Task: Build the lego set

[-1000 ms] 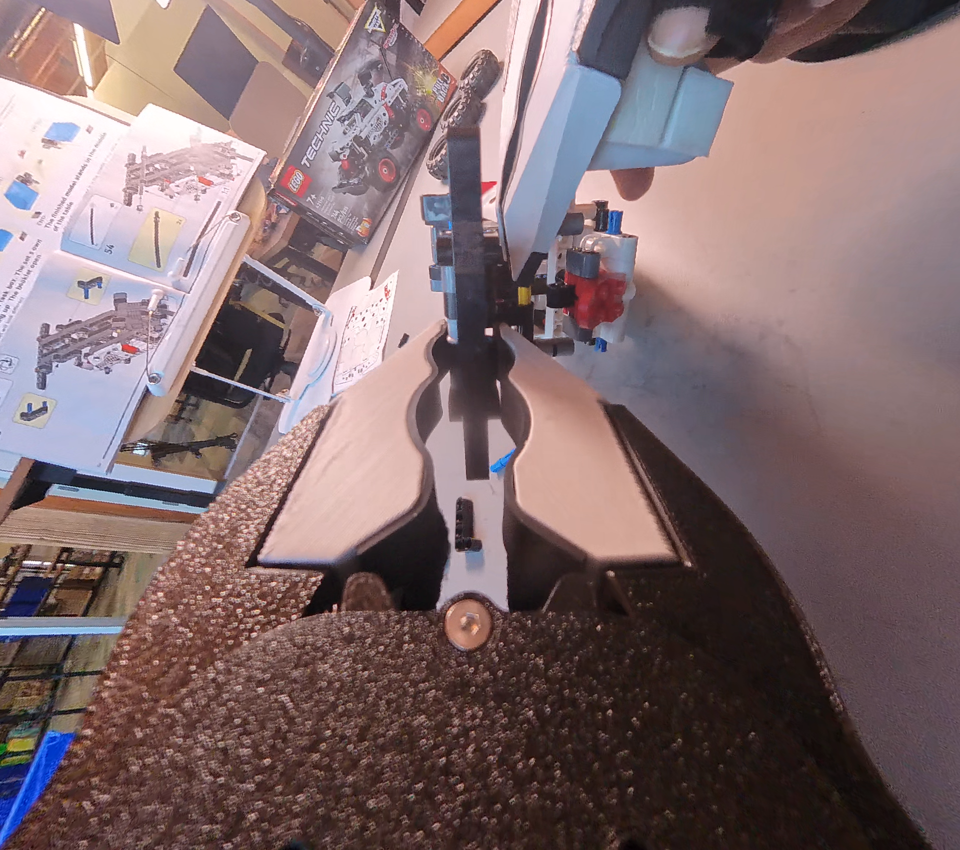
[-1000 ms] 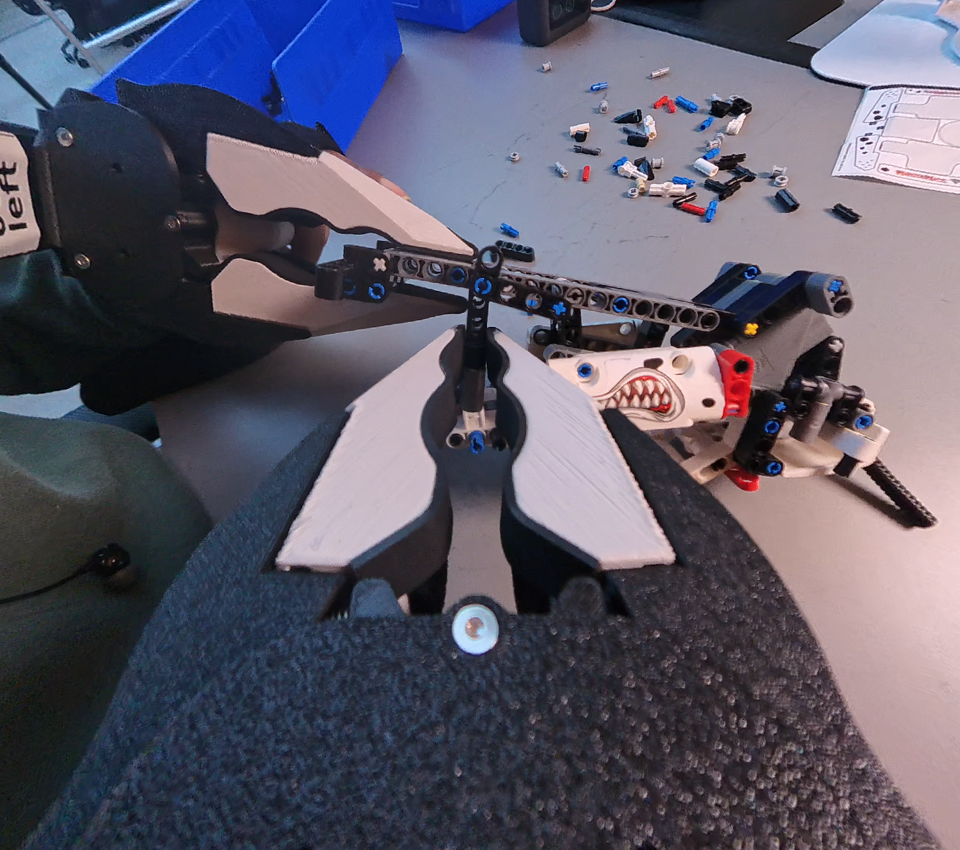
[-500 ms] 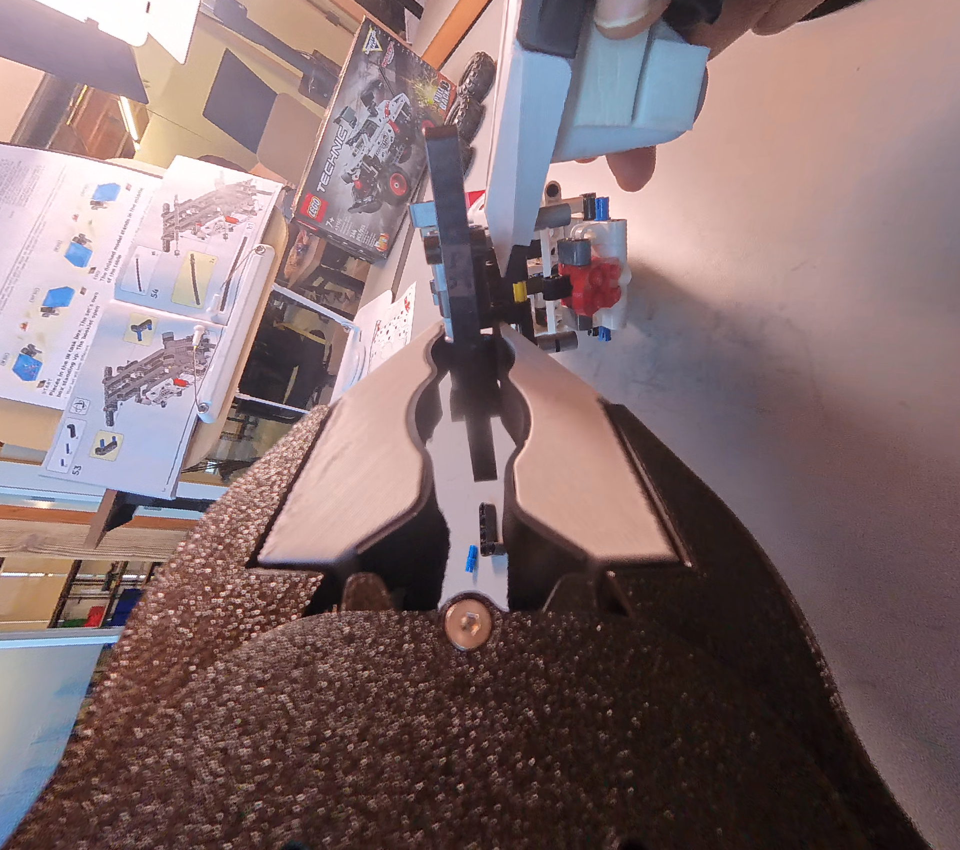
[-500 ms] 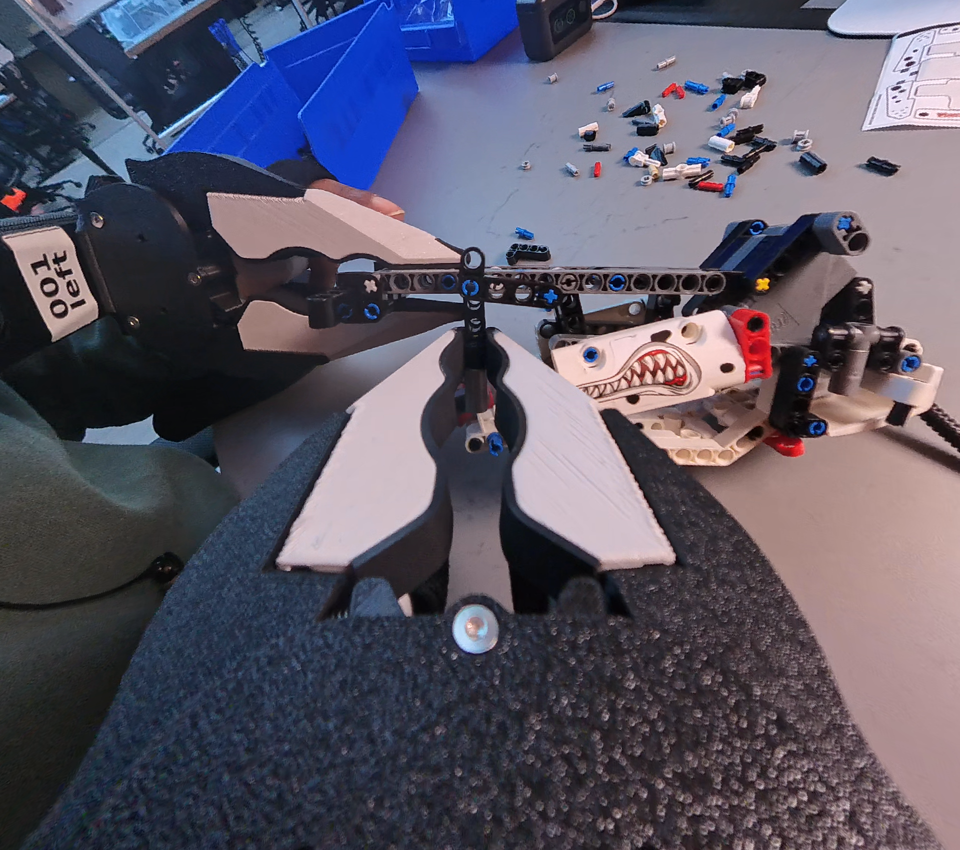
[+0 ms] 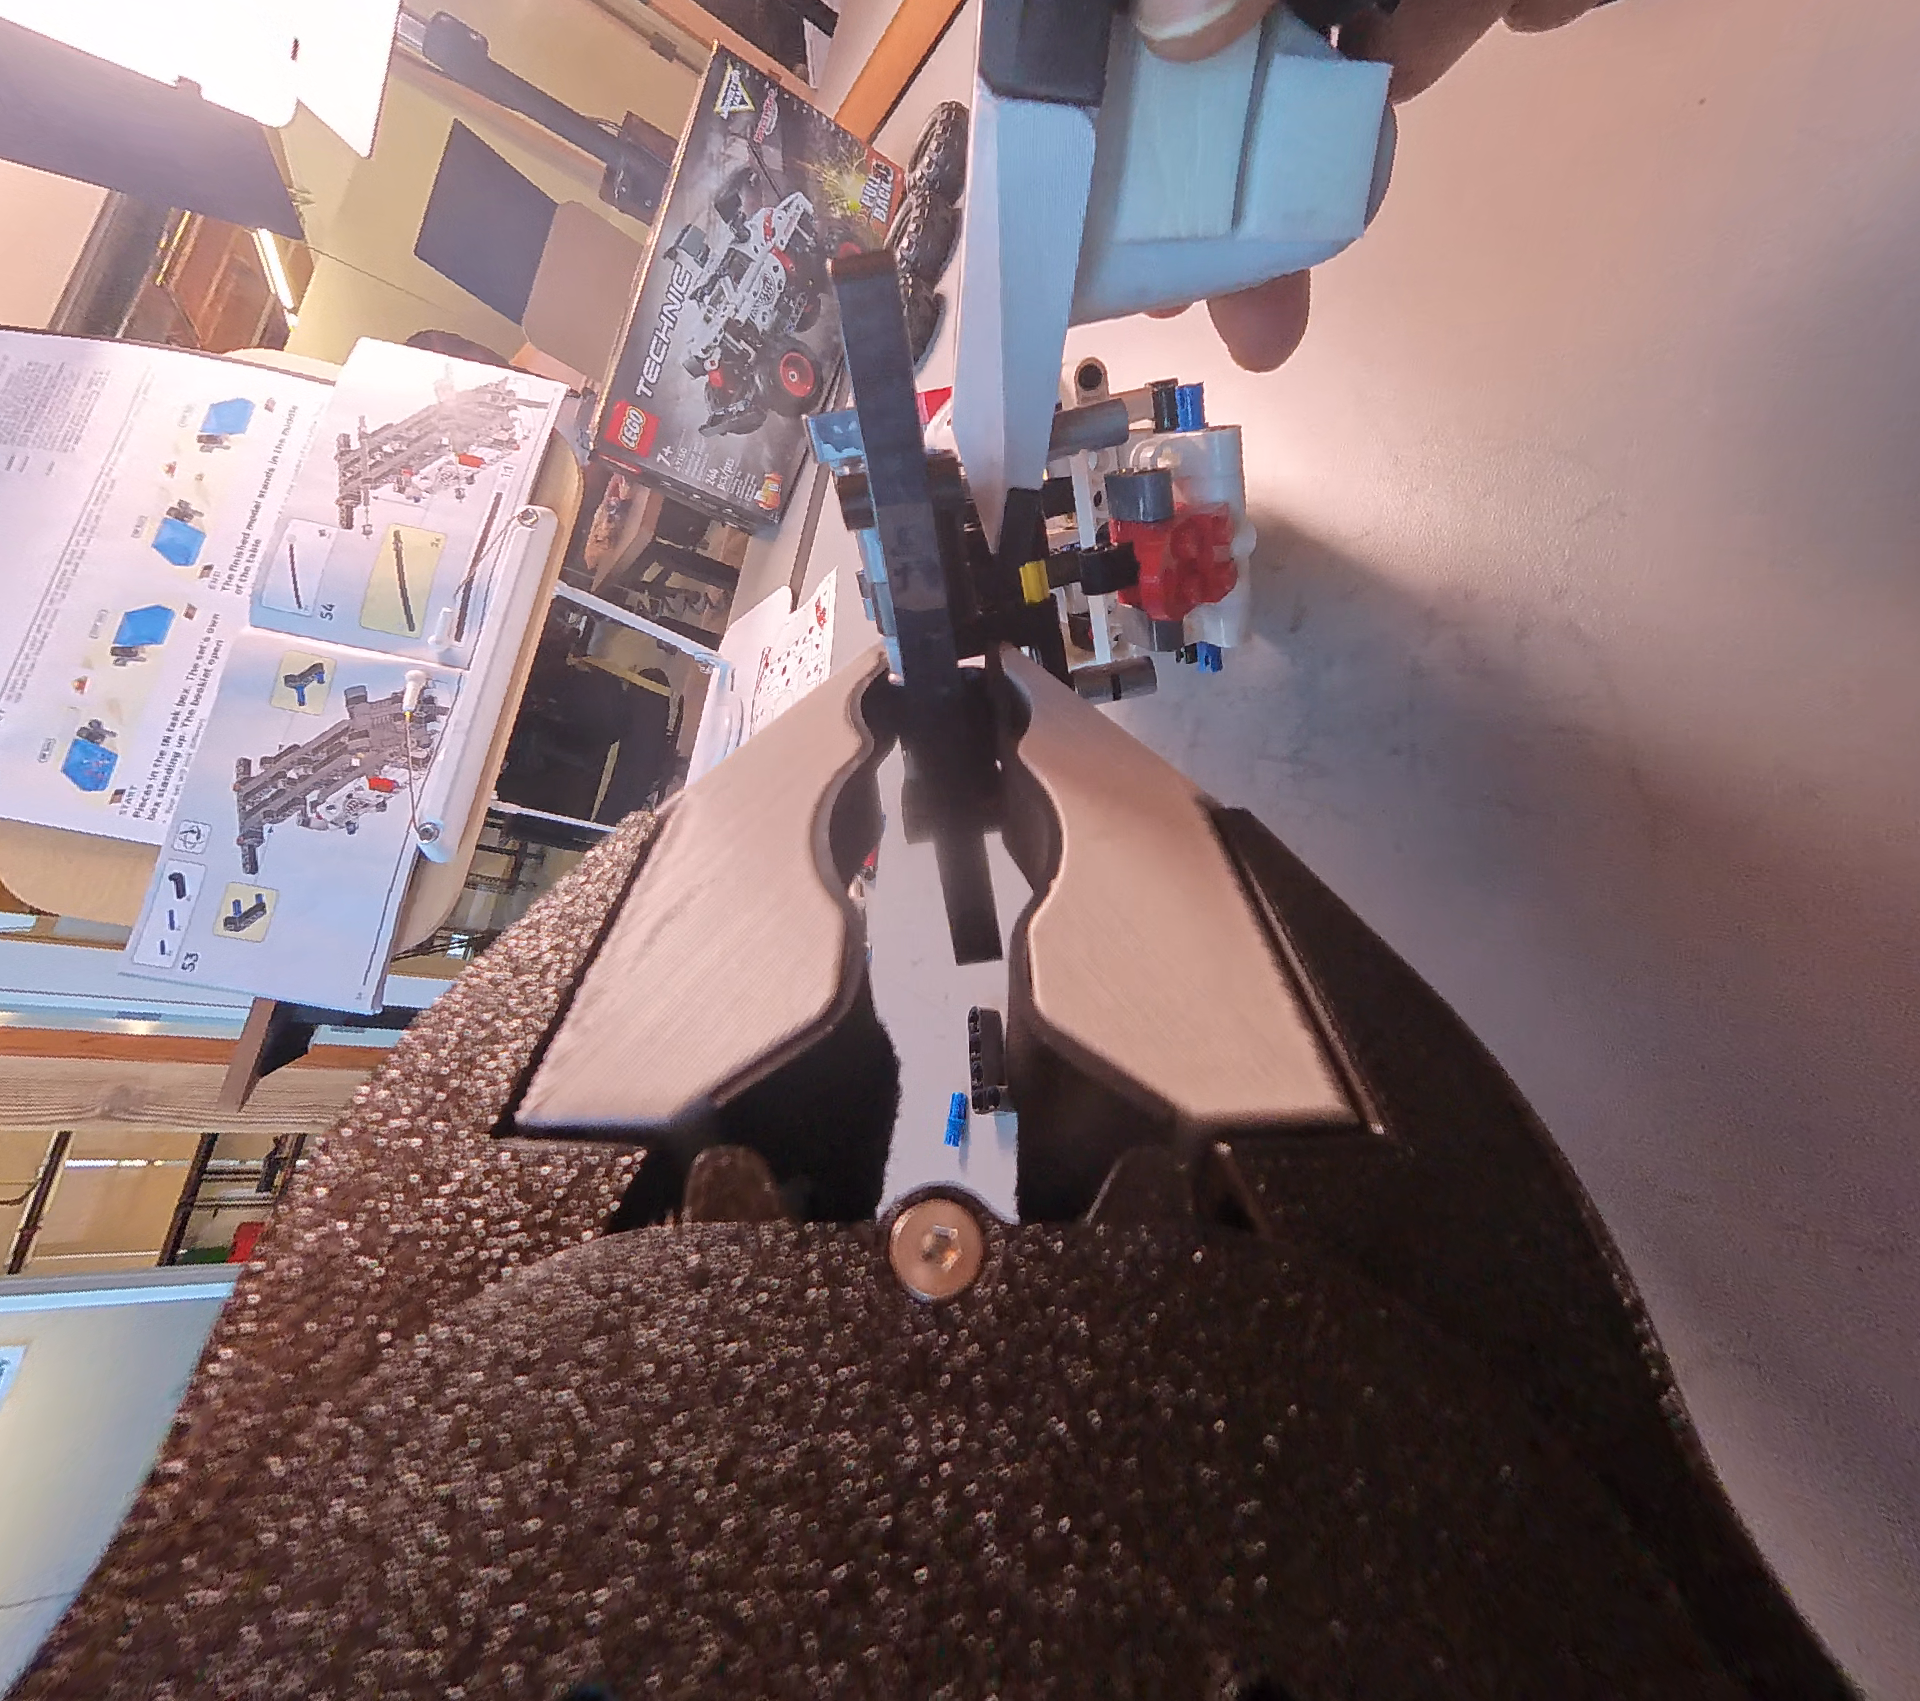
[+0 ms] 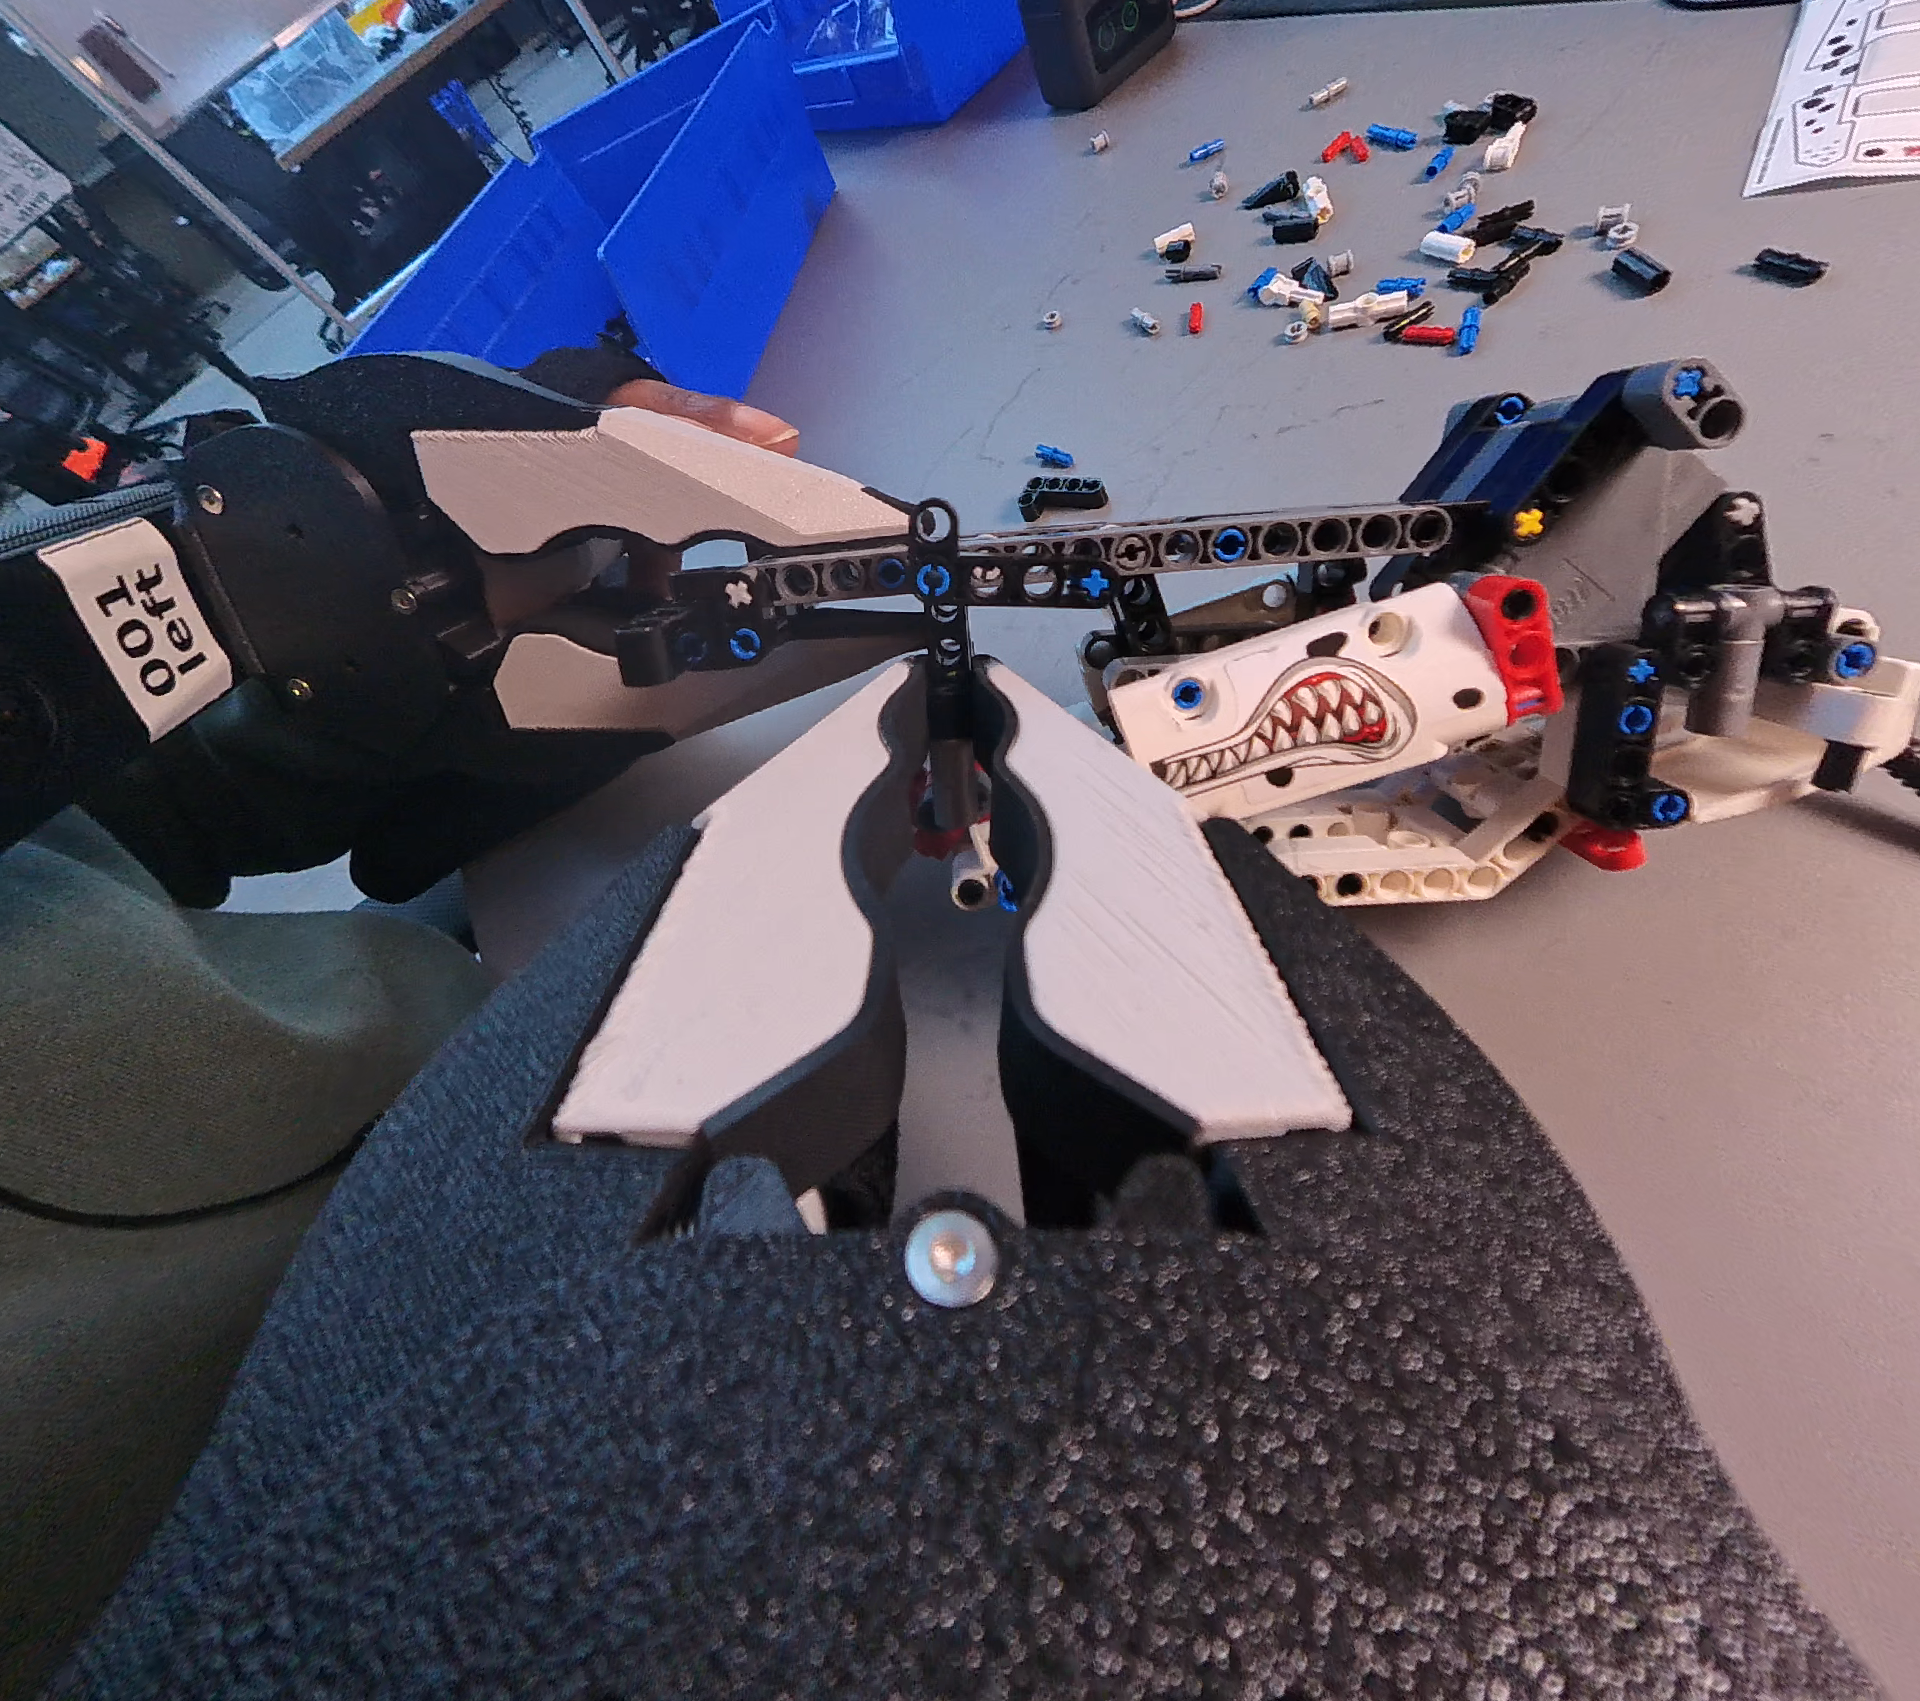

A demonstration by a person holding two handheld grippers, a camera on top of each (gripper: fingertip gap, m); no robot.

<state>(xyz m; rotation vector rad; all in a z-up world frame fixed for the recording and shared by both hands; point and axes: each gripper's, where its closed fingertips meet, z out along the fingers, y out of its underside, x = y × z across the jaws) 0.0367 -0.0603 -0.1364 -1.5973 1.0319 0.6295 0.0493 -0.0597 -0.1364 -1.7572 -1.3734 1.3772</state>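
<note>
My left tongs (image 6: 894, 602) pinching the long black beam (image 6: 1195, 545), my right tongs (image 6: 951, 675) gripping a short black beam (image 6: 940, 612) crossing it, above the table (image 6: 1558, 1080)

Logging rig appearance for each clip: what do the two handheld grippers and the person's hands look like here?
Both grippers have flat, pale grey, ridged jaws tapering to points, with black inner edges, on a black pebbled body with a silver screw. The left gripper has a round black hub with small screws and a white tag with black writing. The left hand wears a black fingerless glove; a dark green sleeve shows. The right gripper looks the same.
</note>
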